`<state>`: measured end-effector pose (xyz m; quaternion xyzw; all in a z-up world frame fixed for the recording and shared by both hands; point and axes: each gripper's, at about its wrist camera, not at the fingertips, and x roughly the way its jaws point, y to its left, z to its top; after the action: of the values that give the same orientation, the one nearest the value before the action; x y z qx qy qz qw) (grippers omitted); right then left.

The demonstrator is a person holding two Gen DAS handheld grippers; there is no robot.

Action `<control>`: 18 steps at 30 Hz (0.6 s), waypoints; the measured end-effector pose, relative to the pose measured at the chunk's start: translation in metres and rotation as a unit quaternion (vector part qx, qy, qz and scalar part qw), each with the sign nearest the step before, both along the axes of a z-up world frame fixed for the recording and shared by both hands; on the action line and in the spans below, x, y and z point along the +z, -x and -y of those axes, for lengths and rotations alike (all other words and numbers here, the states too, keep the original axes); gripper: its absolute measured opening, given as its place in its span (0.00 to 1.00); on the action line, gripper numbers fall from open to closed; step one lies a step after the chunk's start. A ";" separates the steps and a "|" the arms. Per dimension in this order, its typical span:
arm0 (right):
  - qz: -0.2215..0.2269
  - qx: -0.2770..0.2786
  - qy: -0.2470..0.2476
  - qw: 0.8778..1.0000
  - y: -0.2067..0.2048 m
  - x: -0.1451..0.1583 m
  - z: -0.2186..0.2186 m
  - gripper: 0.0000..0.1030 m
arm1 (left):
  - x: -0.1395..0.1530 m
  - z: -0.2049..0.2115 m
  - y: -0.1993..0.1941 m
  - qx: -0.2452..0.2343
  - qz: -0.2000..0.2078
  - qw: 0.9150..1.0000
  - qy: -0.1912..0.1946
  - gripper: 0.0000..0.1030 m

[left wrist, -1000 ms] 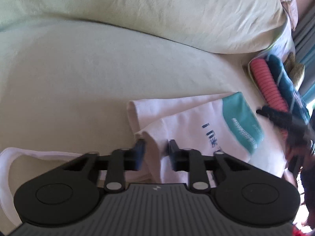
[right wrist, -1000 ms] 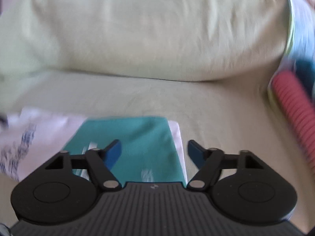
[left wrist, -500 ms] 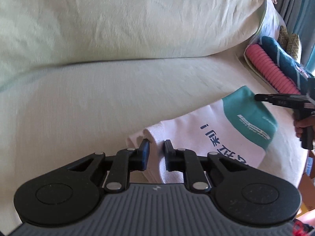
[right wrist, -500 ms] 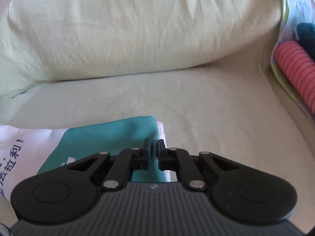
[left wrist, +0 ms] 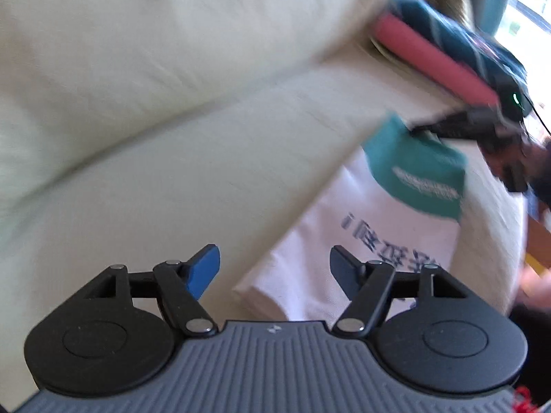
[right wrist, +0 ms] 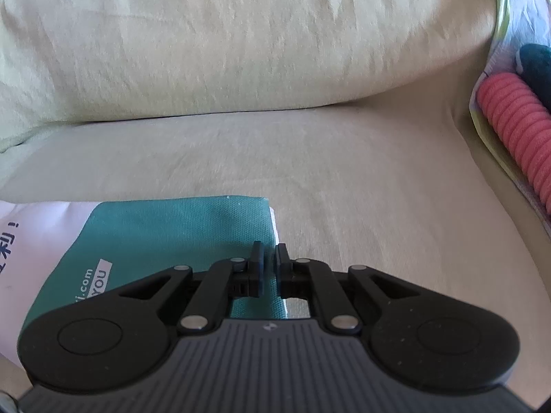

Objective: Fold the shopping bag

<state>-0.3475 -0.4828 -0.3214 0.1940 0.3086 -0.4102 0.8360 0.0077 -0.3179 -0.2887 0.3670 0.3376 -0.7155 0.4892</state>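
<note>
While the left gripper [left wrist: 274, 268] hangs above the near, folded end of the shopping bag [left wrist: 361, 241], its jaws are opening: the blue pads stand well apart, one over the bare sofa seat [left wrist: 172, 189], the other over the white fabric, and neither presses on the cloth. The near corner of the bag lies between and below the pads, free of both.

The bag lies flat on the seat as a folded white strip with dark blue printed characters. Its far end carries a teal panel [right wrist: 165, 234] with white lettering.

At that teal end, the right gripper [right wrist: 269, 258] has its jaws pressed together on the bag's edge; in the right wrist view the teal corner runs up between the two black fingers and is pinched there. In the left wrist view the same gripper [left wrist: 418, 126] appears as a dark, blurred shape at the teal corner, with a hand [left wrist: 516, 158] behind it.

Beyond the bag, a large pale green back cushion [right wrist: 241, 41] rests against the seat. At the far right, a pink ribbed roll [right wrist: 516, 124] lies beside a dark teal striped item [left wrist: 458, 34].
</note>
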 end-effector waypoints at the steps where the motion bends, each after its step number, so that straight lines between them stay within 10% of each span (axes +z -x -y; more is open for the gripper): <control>1: 0.003 -0.003 -0.002 1.000 0.000 0.001 0.001 0.07 | -0.012 0.010 -0.001 -0.017 -0.003 1.000 -0.022 0.50; 11: 0.097 -0.128 -0.005 0.987 0.058 0.037 -0.042 0.46 | -0.034 0.042 0.014 -0.075 0.035 0.994 -0.076 0.39; 18: 0.289 -0.191 -0.192 0.918 0.097 -0.006 -0.098 0.48 | -0.035 0.039 0.019 -0.073 0.048 0.994 -0.073 0.38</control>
<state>-0.4445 -0.3844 -0.3273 0.5162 0.0833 -0.4213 0.7410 -0.0115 -0.3570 -0.3235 0.4593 0.3373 -0.7042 0.4236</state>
